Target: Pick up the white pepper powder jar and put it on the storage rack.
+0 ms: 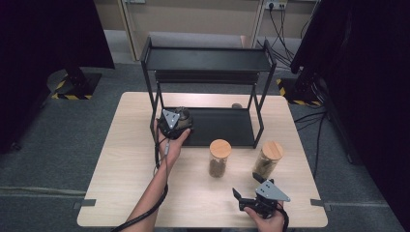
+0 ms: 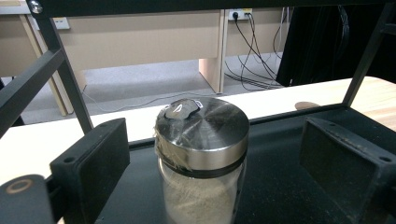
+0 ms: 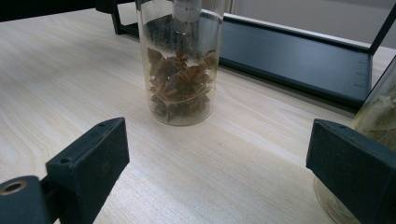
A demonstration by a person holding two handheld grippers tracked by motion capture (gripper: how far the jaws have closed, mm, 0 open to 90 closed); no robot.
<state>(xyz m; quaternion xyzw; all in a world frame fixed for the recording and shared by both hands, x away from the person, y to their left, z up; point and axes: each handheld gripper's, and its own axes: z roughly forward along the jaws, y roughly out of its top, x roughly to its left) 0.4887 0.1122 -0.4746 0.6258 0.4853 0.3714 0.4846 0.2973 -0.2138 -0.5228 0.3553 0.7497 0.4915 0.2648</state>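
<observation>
A glass jar with a shiny metal lid [image 2: 201, 135] and pale powder inside stands on the lower tray [image 2: 280, 186] of a black two-level rack [image 1: 208, 60]. My left gripper [image 2: 217, 158] is open, one jaw on each side of that jar and neither touching it. In the high view the left gripper [image 1: 176, 121] sits at the tray's left end. Two wooden-lidded glass jars stand on the table in front of the rack: one with dark brown pieces [image 1: 219, 157] [image 3: 180, 70], one with pale contents [image 1: 268, 159] [image 3: 379, 116]. My right gripper [image 1: 246, 186] [image 3: 219, 158] is open near the front edge, facing them.
The rack's top shelf [image 1: 208, 59] overhangs the lower tray [image 1: 227, 128]. A small brown round spot [image 1: 236, 105] lies on the table [image 1: 121, 159] behind the tray. Dark screens stand left and right, and cables hang at the back right.
</observation>
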